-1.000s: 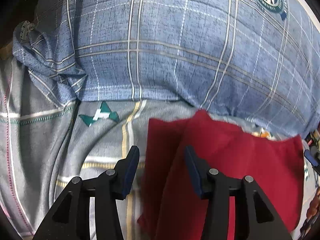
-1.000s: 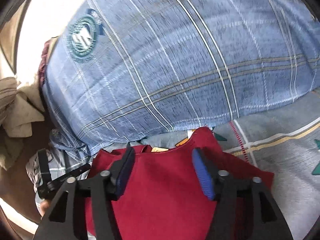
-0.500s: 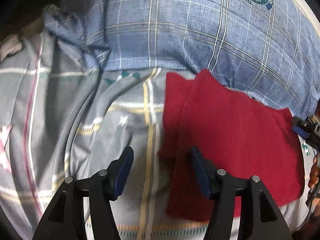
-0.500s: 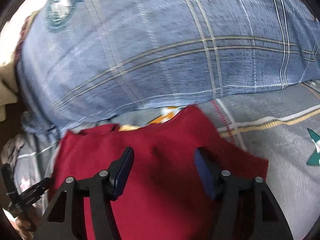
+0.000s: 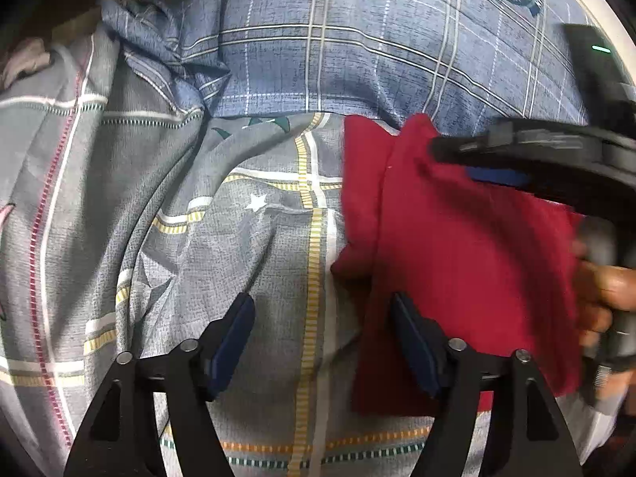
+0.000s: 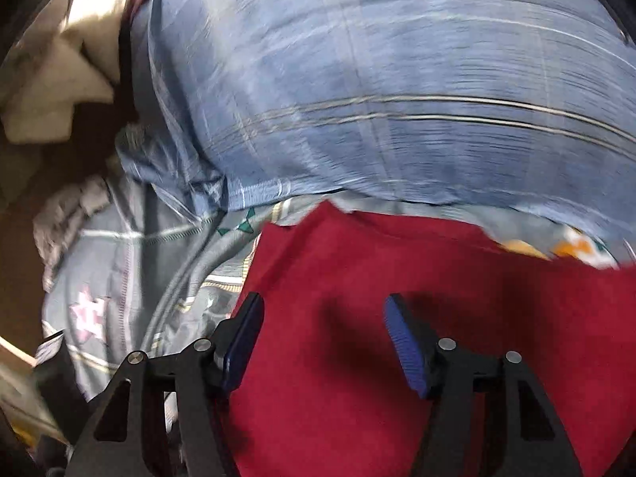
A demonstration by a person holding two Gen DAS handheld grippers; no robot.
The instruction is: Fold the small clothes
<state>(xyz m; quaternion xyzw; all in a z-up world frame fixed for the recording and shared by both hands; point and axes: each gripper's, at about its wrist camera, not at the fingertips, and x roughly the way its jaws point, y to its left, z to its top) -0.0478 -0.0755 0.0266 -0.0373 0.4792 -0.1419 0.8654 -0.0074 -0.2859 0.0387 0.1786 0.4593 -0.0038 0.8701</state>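
A small dark red garment (image 5: 457,246) lies folded flat on the grey patterned bedsheet (image 5: 246,238); it also fills the lower part of the right wrist view (image 6: 397,298). My left gripper (image 5: 322,334) is open and empty above the sheet, at the garment's left edge. My right gripper (image 6: 322,338) is open and empty, hovering over the red garment. In the left wrist view the right gripper's black body and the hand that holds it show at the right, above the garment.
A large blue plaid pillow (image 5: 377,47) lies just behind the garment; it also shows in the right wrist view (image 6: 397,99). Beige cloth (image 6: 51,91) lies beyond the bed's left edge.
My left gripper has pulled back and left, off the garment. My right gripper has swung left over the garment and come into the left wrist view. Both stay open.
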